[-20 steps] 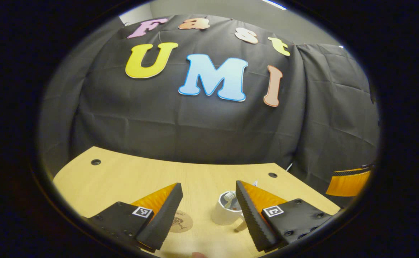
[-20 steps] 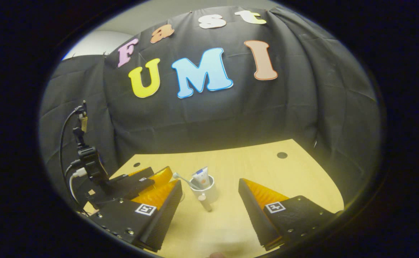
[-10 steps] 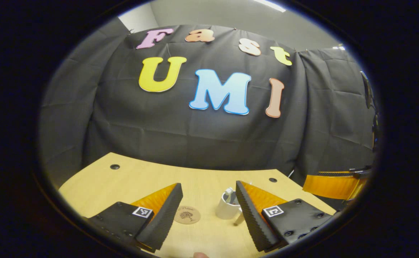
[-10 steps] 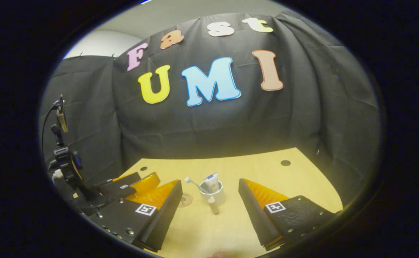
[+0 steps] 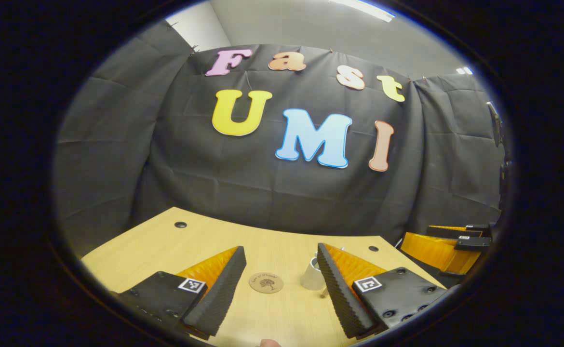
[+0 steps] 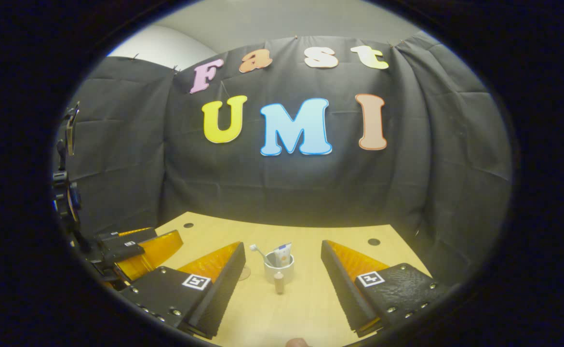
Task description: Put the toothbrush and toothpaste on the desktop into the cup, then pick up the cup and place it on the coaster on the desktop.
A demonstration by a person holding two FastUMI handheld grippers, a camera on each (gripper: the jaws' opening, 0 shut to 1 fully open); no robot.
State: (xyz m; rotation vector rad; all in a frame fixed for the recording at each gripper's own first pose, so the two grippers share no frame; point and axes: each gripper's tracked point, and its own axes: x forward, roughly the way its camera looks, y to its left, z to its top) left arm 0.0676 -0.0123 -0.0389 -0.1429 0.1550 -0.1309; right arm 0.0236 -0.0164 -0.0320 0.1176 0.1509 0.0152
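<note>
Left gripper [image 5: 278, 270] held above the near edge of the desk [image 5: 156, 246], fingers spread wide, nothing between them. Right gripper [image 6: 282, 265] likewise over the desk's near edge, fingers spread, holding nothing. White cup [image 6: 278, 268] upright on the desk ahead of the right gripper, between its fingers in the right gripper view and well apart from both. Toothbrush [image 6: 260, 252] leaning out of the cup toward the left, head up. Toothpaste [image 6: 283, 254] standing in the cup beside it. Handle of the cup pointing toward the camera. In the left gripper view, cup [image 5: 312, 278] partly hidden behind the right-hand finger. Round brown coaster [image 5: 266, 282] flat on the desk just beside the cup, to its left, apart from it. Cup on bare desk, not on the coaster. Right gripper [image 5: 448, 241] at the right edge of the left gripper view; left gripper [image 6: 137, 246] at the left edge of the right gripper view, beside a black stand with cables [image 6: 65, 193].
</note>
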